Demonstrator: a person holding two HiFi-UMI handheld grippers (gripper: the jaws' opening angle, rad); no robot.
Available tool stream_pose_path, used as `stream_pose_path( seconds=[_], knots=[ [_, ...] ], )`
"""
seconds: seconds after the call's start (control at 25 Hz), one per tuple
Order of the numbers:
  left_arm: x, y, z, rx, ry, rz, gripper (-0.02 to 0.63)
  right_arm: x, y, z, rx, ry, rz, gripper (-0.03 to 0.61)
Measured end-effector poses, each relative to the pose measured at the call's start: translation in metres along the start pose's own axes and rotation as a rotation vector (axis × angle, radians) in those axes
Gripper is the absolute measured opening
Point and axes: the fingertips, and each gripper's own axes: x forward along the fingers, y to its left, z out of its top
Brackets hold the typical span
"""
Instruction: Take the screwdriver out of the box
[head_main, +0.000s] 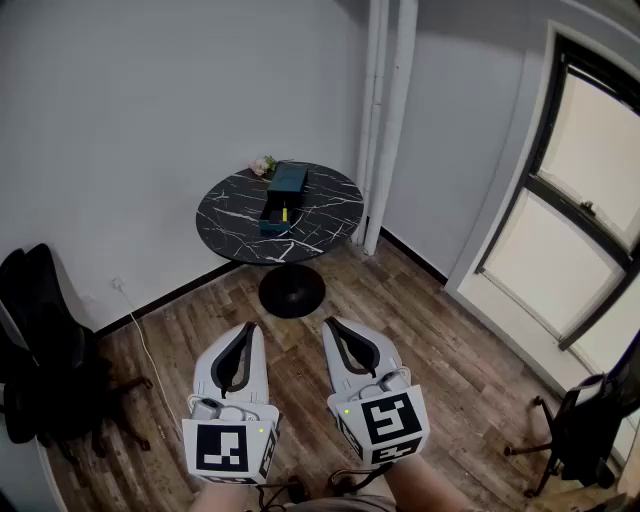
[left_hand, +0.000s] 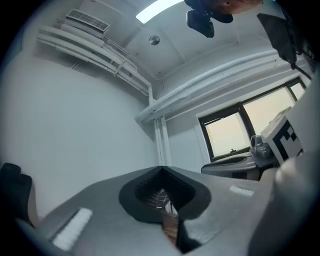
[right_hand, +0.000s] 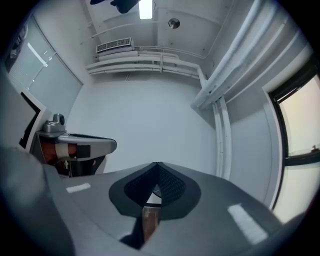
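Jaws of the left gripper (head_main: 250, 332) and right gripper (head_main: 334, 326) were pressed together, empty, low in the frame. The screwdriver (head_main: 284, 213), seemingly the yellow speck, lay in the box (head_main: 287, 182) on the table (head_main: 225, 235), well apart, upper centre.

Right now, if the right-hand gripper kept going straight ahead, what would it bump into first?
Probably the round black table: the right gripper, jaws shut, points level toward it with only open floor between. Height is hard to judge, so it might pass over the top.

Open floor (head_main: 400, 330) ahead to table (head_main: 330, 215); box (head_main: 287, 182) reachable from above; black chair (head_main: 40, 340) left, pipes (head_main: 385, 120) right.
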Motion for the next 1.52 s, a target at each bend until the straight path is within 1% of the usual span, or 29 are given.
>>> stream_pose_path(
  seconds=[0.12, 0.32, 0.48, 0.68, 0.88, 1.08, 1.24, 1.52],
  knots=[
    [0.006, -0.007, 0.000, 0.004, -0.005, 0.000, 0.000, 0.000, -0.007, 0.000, 0.003, -0.007, 0.005, 0.026],
    [0.010, -0.019, -0.004, -0.001, 0.009, 0.011, 0.000, -0.005, -0.018, -0.007, 0.006, 0.003, 0.019, 0.025],
    [0.015, -0.028, -0.008, -0.002, 0.016, 0.029, 0.000, -0.007, -0.028, -0.015, 0.036, -0.001, 0.036, 0.026],
    [0.030, -0.022, -0.020, -0.003, 0.042, 0.044, 0.000, 0.011, -0.038, -0.032, 0.054, 0.037, 0.031, 0.028],
    [0.060, 0.003, -0.039, -0.017, 0.055, 0.055, 0.000, 0.047, -0.047, -0.043, 0.052, 0.050, 0.030, 0.027],
    [0.108, 0.041, -0.057, -0.035, 0.056, 0.028, 0.000, 0.109, -0.059, -0.048, 0.050, 0.053, -0.002, 0.028],
    [0.146, 0.080, -0.065, -0.041, 0.053, 0.011, 0.000, 0.164, -0.063, -0.042, 0.052, 0.057, -0.021, 0.028],
    [0.202, 0.139, -0.064, -0.039, 0.021, -0.013, 0.000, 0.243, -0.070, -0.022, 0.028, 0.039, -0.061, 0.026]
  ],
)
